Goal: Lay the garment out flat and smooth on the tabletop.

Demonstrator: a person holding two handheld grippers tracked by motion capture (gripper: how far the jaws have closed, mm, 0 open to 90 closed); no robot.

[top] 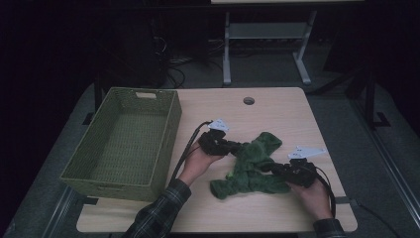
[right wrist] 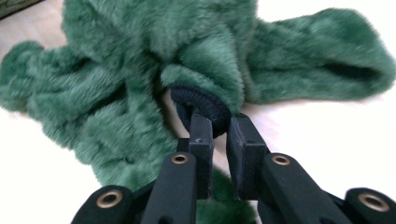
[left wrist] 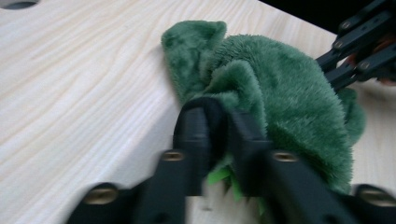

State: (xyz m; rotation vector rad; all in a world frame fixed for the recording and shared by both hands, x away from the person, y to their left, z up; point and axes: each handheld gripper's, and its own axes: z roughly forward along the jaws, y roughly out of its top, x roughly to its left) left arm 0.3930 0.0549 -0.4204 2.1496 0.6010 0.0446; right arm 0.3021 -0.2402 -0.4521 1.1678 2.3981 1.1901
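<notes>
Garment: a green fleece garment (top: 252, 163) lies crumpled on the tabletop (top: 277, 114), a little toward 5 o'clock from its centre.
Cuffs: dark knitted cuffs (right wrist: 201, 103) end its sleeves.
Left tongs (top: 236, 147): clamped on one cuff, at 9 o'clock of the garment.
Right tongs (top: 270, 167): clamped on the other cuff, at 4 o'clock of the garment.
Step in hand: both sleeve ends look gripped, probably to lift or spread the garment.
Next move: I judge both hands must rise together, keeping the grip firm.
Basket: a green woven basket (top: 168, 134) stands at 9 o'clock, apart from the garment.
</notes>
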